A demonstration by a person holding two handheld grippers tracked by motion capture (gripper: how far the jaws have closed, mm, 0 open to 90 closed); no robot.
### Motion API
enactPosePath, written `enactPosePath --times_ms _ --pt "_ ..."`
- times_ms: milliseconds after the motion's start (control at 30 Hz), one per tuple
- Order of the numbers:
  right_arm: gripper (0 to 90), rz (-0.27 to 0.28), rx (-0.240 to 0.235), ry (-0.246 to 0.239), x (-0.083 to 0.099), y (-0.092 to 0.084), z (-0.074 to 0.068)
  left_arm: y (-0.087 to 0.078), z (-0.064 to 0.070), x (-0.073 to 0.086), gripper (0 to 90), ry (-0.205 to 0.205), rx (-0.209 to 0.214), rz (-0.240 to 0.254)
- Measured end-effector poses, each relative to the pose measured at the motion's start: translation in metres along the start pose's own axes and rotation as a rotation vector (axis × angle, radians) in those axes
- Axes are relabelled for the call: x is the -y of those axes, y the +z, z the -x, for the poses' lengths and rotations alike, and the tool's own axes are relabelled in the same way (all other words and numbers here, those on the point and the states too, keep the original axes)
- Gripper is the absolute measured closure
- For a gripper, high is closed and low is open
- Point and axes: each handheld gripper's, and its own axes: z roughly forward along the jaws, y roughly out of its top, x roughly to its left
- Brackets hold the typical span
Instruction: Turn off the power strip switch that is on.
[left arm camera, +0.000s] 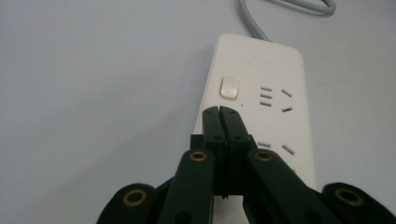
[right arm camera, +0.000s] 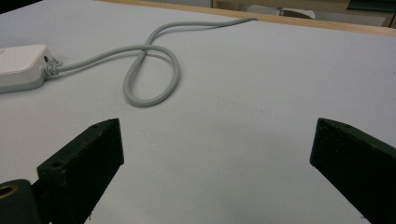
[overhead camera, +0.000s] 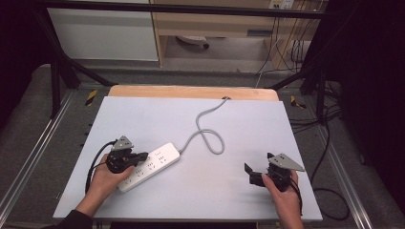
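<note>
At the table's left, your left gripper (left arm camera: 219,109), jaws clenched empty, hovers just short of the power strip's (left arm camera: 275,74) switch (left arm camera: 229,87), not yet pressed, while your right gripper (right arm camera: 217,140) waits released.

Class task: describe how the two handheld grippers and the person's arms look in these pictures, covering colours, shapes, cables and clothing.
Both the left gripper and the right gripper are black, each topped by a grey three-cornered plate. Their jaws are flat black bars with small screw holes; brass-coloured rivets mark the left one's linkage. A black cable trails from each. A dark sleeve covers the left forearm.
</note>
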Motion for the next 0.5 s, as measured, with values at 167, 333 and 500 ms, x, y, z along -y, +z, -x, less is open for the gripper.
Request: enactPosePath --times_ms 167,333,500 --pt "3.2 0.0 0.0 0.001 0.0 0.0 0.0 0.0005 0.0003 0.0001 90.0 0.002 -0.001 -0.002" --pt "3.2 0.0 0.0 0.001 0.0001 -0.0001 0.0 0.001 0.0004 0.0003 90.0 0.007 -0.004 -0.005" --pt "3.2 0.0 0.0 0.0 0.0001 -0.0001 -0.0001 0.0011 0.0001 0.0004 90.0 0.006 -0.005 -0.004"
